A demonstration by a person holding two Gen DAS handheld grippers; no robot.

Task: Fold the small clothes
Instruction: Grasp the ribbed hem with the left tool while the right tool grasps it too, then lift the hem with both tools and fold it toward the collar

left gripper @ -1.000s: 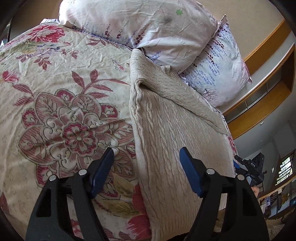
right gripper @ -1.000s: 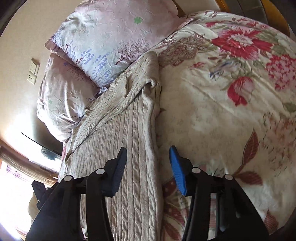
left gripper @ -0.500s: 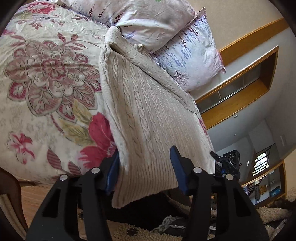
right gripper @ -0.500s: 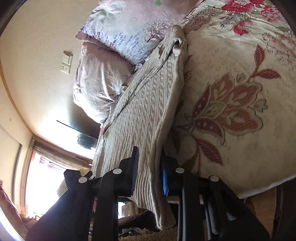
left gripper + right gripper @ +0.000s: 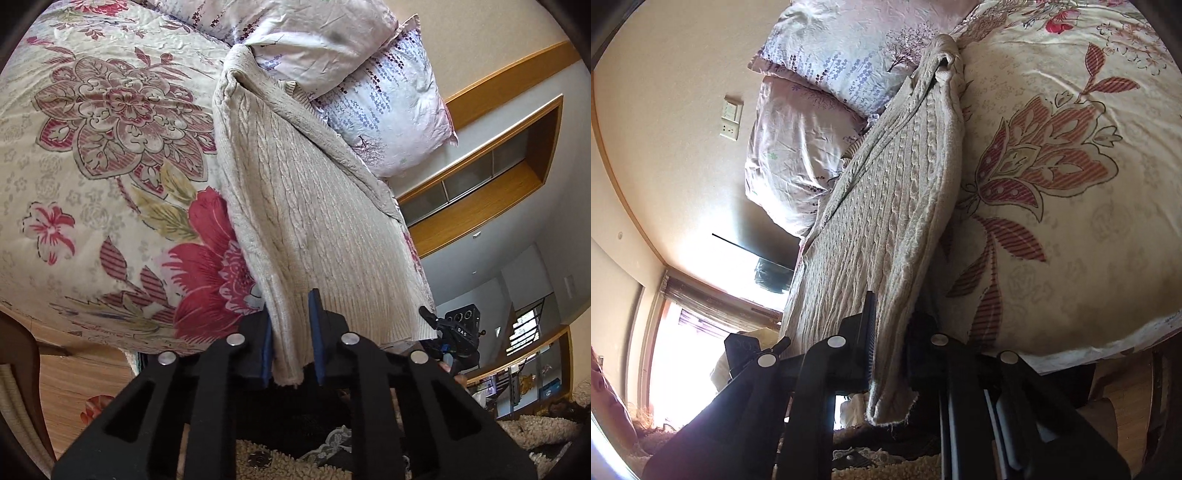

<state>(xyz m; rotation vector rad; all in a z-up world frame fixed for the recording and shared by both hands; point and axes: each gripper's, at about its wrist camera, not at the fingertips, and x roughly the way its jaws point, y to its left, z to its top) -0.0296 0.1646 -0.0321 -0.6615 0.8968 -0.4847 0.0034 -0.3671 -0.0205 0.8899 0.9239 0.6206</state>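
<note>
Grippers clamp the near hem corners of a cream cable-knit sweater (image 5: 303,206): left gripper (image 5: 291,332) on one corner, right gripper (image 5: 890,332) on the other. The sweater lies lengthwise down the floral bedspread (image 5: 110,166) toward the pillows (image 5: 369,85), seemingly with sides already folded in. End-to-end folding remains.

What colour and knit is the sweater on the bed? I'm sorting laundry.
Cream-beige cable knit sweater with a ribbed hem, clearest in the left wrist view.
</note>
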